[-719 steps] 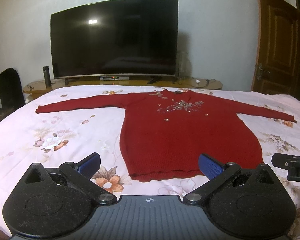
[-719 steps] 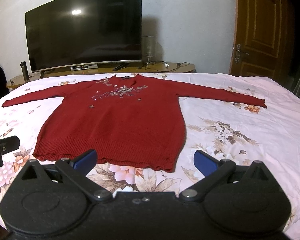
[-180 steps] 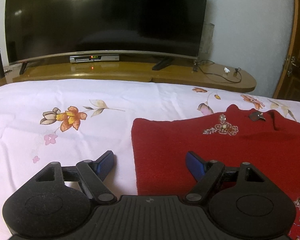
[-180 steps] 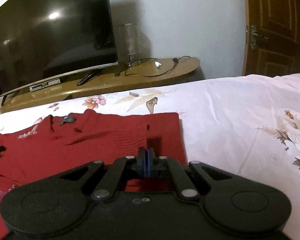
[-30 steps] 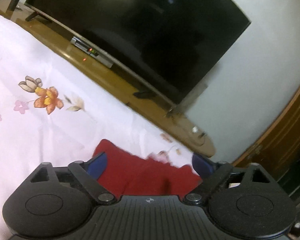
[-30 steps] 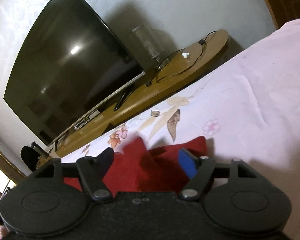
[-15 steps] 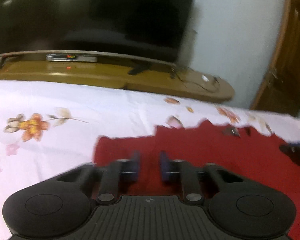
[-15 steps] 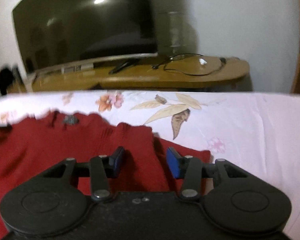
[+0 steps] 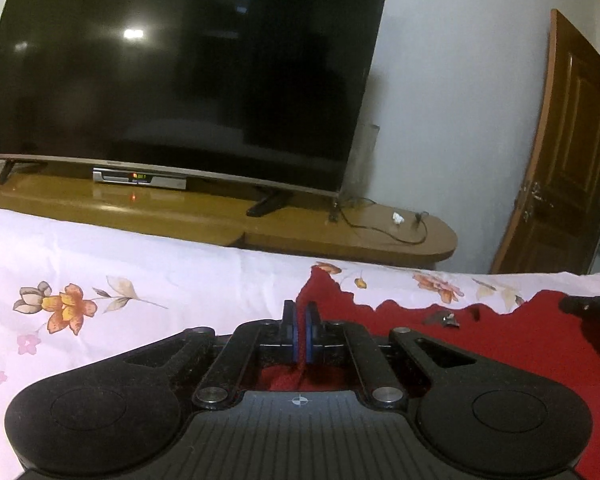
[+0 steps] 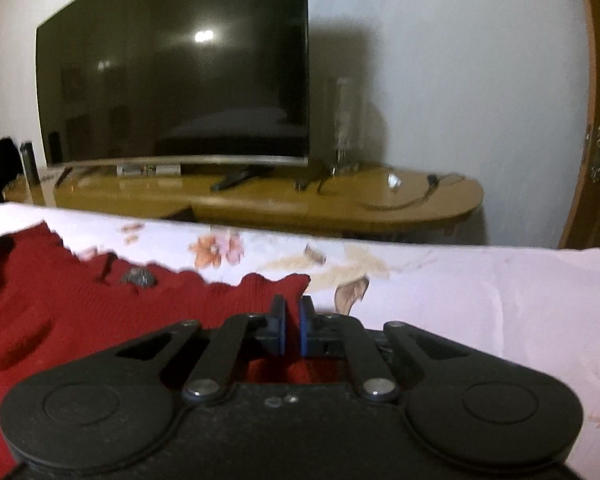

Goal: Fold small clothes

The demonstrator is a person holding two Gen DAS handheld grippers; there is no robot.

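A red knit sweater [image 9: 500,344] lies on the floral bed sheet [image 9: 120,280] with its sleeves folded in. My left gripper [image 9: 300,324] is shut on the sweater's left shoulder corner, and the cloth is pulled up into a peak there. My right gripper [image 10: 291,322] is shut on the sweater [image 10: 60,304] at its right shoulder corner. The tip of the right gripper shows at the far right of the left wrist view [image 9: 592,308]. The neck label [image 10: 138,277] lies between the two grippers.
A wooden TV stand [image 9: 340,232] runs along the far edge of the bed with a large dark TV [image 9: 180,72], a set-top box [image 9: 140,178] and cables on it. A brown door [image 9: 568,152] is at the right.
Both grippers have closed from open onto the sweater's shoulder corners in the last second, and the corners are now lifted slightly off the sheet.
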